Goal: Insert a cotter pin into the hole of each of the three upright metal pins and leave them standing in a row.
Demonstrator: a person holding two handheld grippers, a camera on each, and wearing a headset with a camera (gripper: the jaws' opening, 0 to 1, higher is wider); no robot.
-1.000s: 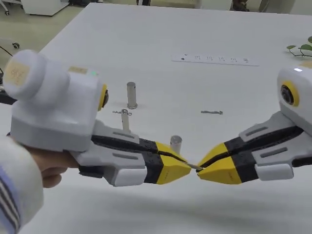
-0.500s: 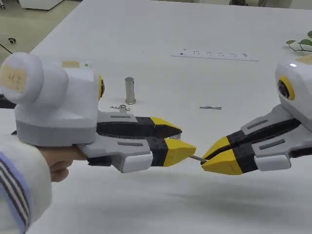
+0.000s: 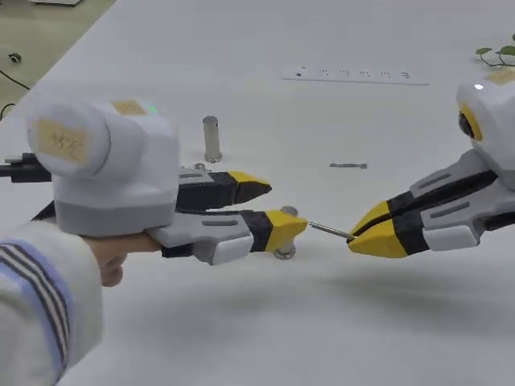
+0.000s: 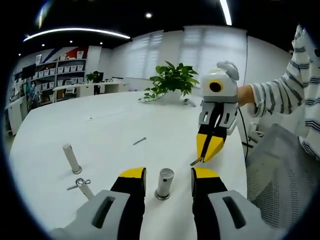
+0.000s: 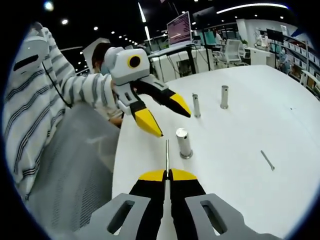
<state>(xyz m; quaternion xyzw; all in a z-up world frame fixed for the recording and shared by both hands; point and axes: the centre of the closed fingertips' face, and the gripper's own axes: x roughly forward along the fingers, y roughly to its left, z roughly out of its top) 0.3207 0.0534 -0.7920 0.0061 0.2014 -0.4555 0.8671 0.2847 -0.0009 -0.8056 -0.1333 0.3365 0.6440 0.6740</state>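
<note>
Cotter pin: light, I judge slippery; right gripper jaws pinch its end; left gripper jaws wide astride metal pin.

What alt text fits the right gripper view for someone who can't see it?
The right claw is shut on a cotter pin aimed at the nearest upright metal pin on the white table. The open left claw hangs beside that pin; two more metal pins stand behind.

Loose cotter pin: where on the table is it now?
In the head view the loose cotter pin lies flat on the table, between the power strip and the right gripper, which grips a second cotter pin, right of the far upright pin.
</note>
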